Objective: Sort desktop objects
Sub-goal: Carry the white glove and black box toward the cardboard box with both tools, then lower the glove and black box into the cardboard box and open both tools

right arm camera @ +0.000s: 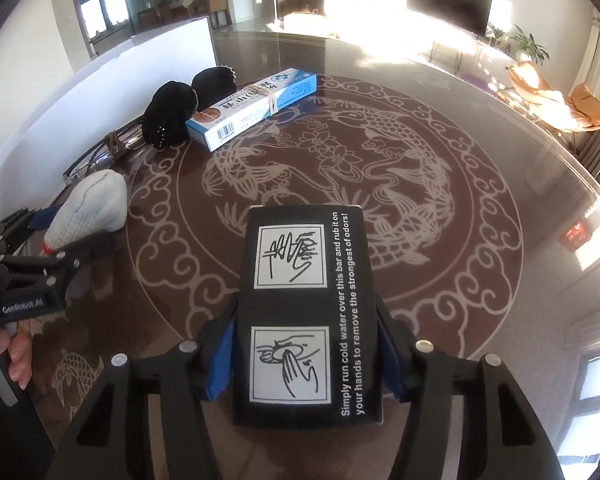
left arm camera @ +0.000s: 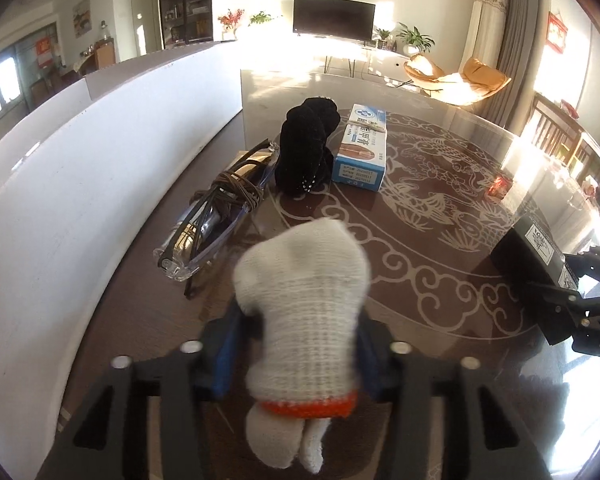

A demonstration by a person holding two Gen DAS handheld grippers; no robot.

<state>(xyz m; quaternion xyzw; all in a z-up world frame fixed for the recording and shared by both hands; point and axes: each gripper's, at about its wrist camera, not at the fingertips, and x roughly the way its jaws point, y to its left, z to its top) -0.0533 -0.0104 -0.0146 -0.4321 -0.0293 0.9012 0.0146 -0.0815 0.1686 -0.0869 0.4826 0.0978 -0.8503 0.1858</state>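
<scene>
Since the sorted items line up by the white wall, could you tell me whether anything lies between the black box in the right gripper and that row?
Nothing visible does: the patterned table between the black box and the blue-and-white box is bare.

A big round table is holding everything. Its top is dark brown and shiny, and pale drawings of fish, flowers and curly clouds are running all around it. Bright sun is shining on the far side.

Four things are lying in a row near the white board that is standing along one edge — a clear case with brown cord wrapped around it, a black fuzzy bundle just beside it, and a long blue and white box touching the bundle. A rubber band is going around that box. A small red thing is sitting alone, well apart.
</scene>
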